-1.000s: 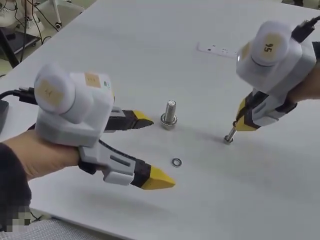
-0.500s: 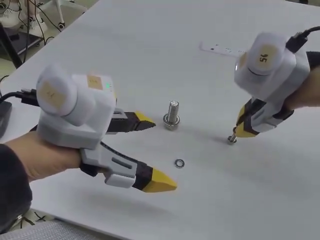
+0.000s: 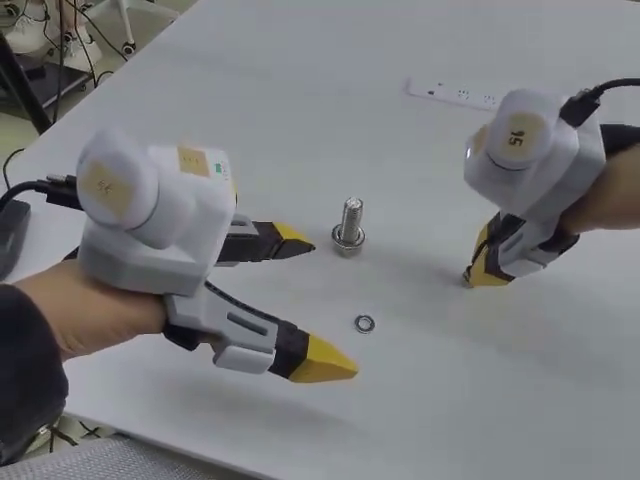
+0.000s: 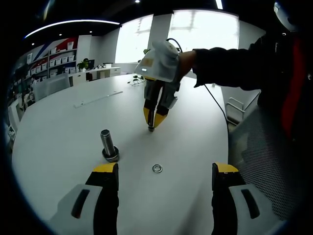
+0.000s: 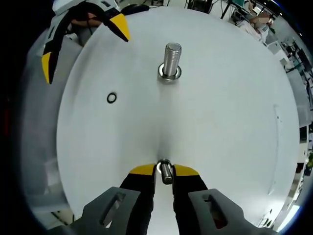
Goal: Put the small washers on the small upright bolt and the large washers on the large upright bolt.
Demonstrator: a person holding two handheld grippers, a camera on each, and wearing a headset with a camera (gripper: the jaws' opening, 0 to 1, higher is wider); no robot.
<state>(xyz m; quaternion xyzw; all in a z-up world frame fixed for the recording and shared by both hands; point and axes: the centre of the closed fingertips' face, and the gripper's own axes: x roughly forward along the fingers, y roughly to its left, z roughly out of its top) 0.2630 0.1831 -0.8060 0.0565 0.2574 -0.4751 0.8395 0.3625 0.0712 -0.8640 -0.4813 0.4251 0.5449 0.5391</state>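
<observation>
The large upright bolt (image 3: 349, 222) (image 4: 106, 142) (image 5: 171, 58) stands mid-table with a large washer (image 5: 169, 73) round its foot. A small washer (image 3: 364, 323) (image 4: 157, 169) (image 5: 111, 97) lies flat in front of it. My right gripper (image 3: 487, 272) (image 4: 152, 125) (image 5: 165, 170) points down over the small upright bolt (image 5: 166, 173). Its jaws sit close on either side of the shaft, pinching what looks like a small washer ringed round the bolt. My left gripper (image 3: 312, 300) (image 4: 165, 169) (image 5: 84, 46) hovers wide open and empty, the loose small washer just beyond its tips.
A white power strip (image 3: 455, 95) (image 4: 98, 98) lies at the far side of the white table (image 3: 250, 100). The table's left edge drops to a floor with cables and chair legs (image 3: 60, 40). A person's hands hold both grippers.
My right gripper has come down over the small bolt, which its tips now hide in the head view. The left gripper has hardly moved; the head camera has shifted a little.
</observation>
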